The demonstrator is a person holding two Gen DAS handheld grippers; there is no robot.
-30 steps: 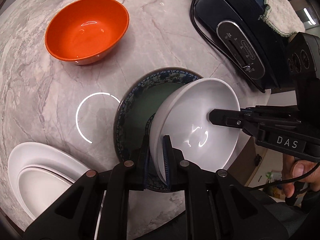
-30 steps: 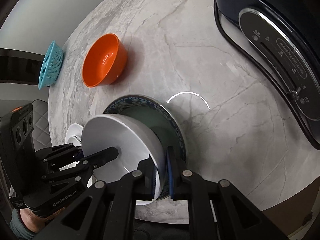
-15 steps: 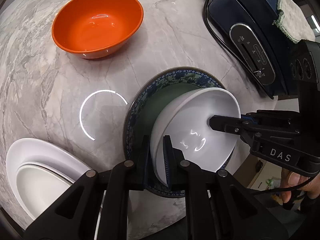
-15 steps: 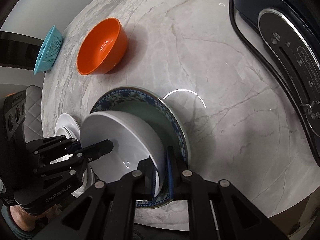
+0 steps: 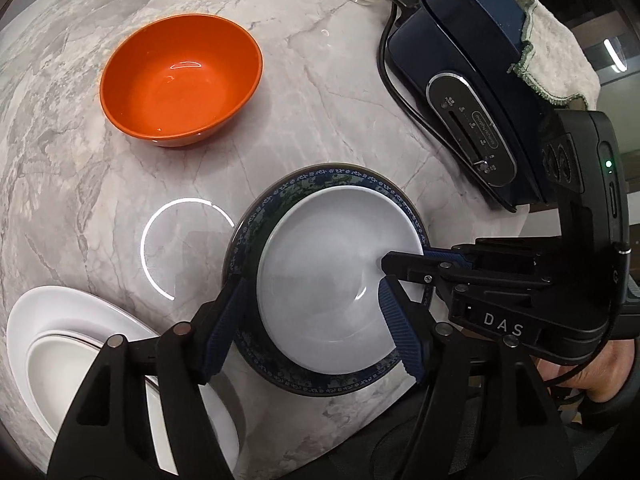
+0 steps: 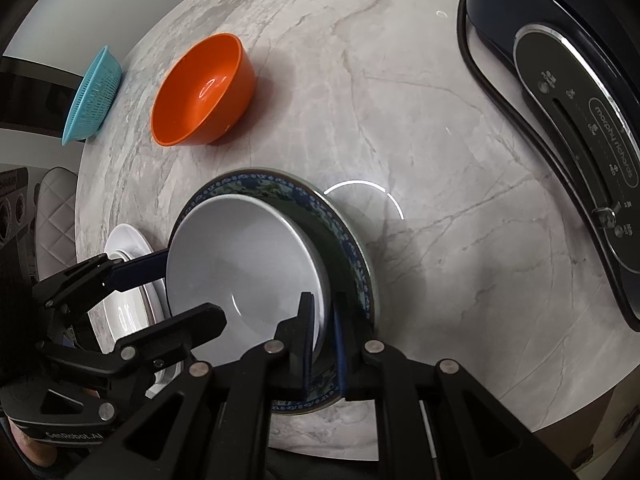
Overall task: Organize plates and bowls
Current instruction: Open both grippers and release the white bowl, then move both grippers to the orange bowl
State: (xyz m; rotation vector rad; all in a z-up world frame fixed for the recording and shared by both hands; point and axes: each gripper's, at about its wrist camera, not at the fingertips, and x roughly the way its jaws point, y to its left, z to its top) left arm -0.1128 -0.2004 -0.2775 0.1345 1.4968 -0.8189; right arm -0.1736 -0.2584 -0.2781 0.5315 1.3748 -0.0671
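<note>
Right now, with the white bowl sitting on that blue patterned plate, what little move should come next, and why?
Probably open the right gripper and draw it back. The white bowl already rests flat on the blue patterned plate, and the left gripper has spread wide around it, so only the right one pinches the rim.

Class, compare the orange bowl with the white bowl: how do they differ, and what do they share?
The orange bowl stands alone on the marble table; the white bowl sits on the blue-patterned plate. The orange bowl is untouched; the right gripper pinches the white bowl's rim. Both are upright and empty.
</note>
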